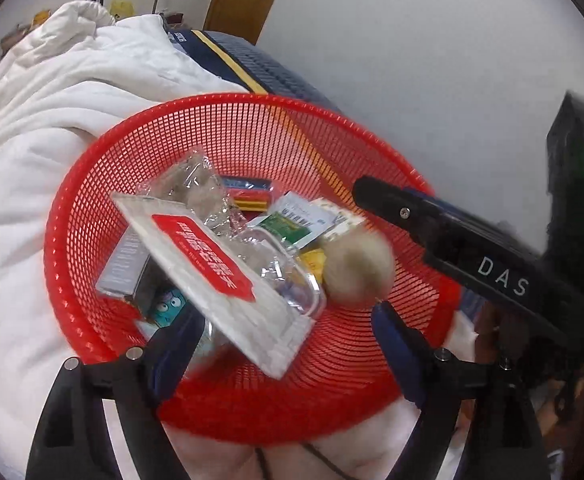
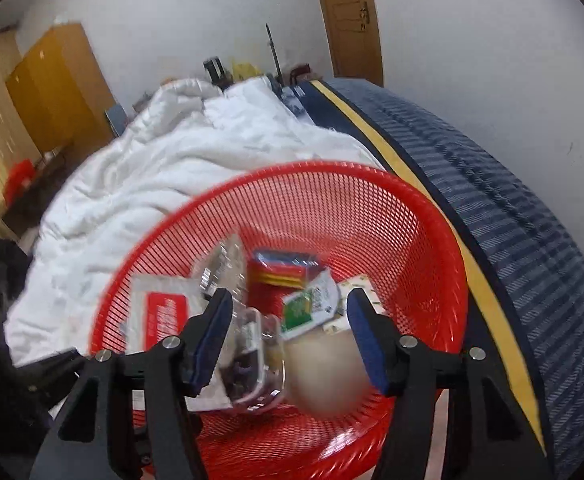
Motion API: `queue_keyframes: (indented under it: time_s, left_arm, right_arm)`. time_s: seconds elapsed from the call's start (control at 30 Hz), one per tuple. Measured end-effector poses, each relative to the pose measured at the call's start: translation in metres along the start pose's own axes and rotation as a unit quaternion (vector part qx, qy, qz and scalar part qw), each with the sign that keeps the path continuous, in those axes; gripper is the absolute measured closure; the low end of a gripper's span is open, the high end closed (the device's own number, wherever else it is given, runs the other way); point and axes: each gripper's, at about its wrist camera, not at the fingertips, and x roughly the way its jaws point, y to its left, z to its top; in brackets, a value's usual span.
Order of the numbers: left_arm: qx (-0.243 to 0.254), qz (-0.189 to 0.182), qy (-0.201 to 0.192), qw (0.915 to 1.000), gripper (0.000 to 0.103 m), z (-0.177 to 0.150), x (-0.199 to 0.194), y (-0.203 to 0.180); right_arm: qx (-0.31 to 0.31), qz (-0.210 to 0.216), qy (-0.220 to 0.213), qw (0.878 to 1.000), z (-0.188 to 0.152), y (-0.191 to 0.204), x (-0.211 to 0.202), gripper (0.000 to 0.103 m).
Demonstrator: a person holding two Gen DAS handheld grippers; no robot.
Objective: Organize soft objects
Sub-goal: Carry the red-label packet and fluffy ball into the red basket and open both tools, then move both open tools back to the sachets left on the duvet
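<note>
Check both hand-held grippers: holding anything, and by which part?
Nothing held. Left hand-held gripper is open over the red basket; right hand-held gripper is open too, fluffy ball loose below it.

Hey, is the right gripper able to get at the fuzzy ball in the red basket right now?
Probably yes. The right gripper is open over the basket, and the ball sits just below, between its fingers, with nothing lying over it. Only a clear plastic box crowds its left side.
</note>
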Motion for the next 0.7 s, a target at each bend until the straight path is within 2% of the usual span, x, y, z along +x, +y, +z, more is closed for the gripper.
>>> queue_keyframes:
  time_s: [0.17,0.27,0.33,0.43,0.5,0.63,0.67,0.7]
  left_arm:
    - [-0.013,-0.037,-0.03,0.9988,0.015,-0.001,-0.052,0.01]
    - [0.003,-0.038,-0.064,0.9972,0.015,-0.005,-0.101,0.021]
    - [0.01,-0.03,-0.095,0.995,0.014,-0.016,-0.138,0.035]
    - [-0.004,-0.001,-0.143,0.9897,0.012,-0.037,-0.182,0.077]
    - [-0.037,0.026,-0.17,0.9843,0.012,-0.059,-0.202,0.116]
    - [-0.101,0.098,-0.216,0.9663,0.012,-0.104,-0.223,0.192]
    - [-0.12,0.118,-0.227,0.9593,0.012,-0.115,-0.226,0.208]
    - [-0.149,0.122,-0.238,0.9521,0.013,-0.127,-0.228,0.227]
  right_arm:
    - [-0.005,0.058,-0.054,0.997,0.002,0.019,-0.039,0.042]
    - [-0.041,0.101,-0.084,0.99,-0.005,0.05,-0.065,0.031]
    - [-0.078,0.132,-0.095,0.984,-0.013,0.079,-0.08,0.029]
    - [-0.139,0.176,-0.073,0.972,-0.025,0.125,-0.087,0.028]
    - [-0.172,0.189,-0.044,0.966,-0.034,0.155,-0.084,0.028]
    - [-0.227,0.194,0.017,0.954,-0.047,0.215,-0.062,0.028]
    - [-0.236,0.193,0.031,0.952,-0.05,0.227,-0.055,0.028]
    - [-0.243,0.192,0.045,0.95,-0.051,0.239,-0.047,0.028]
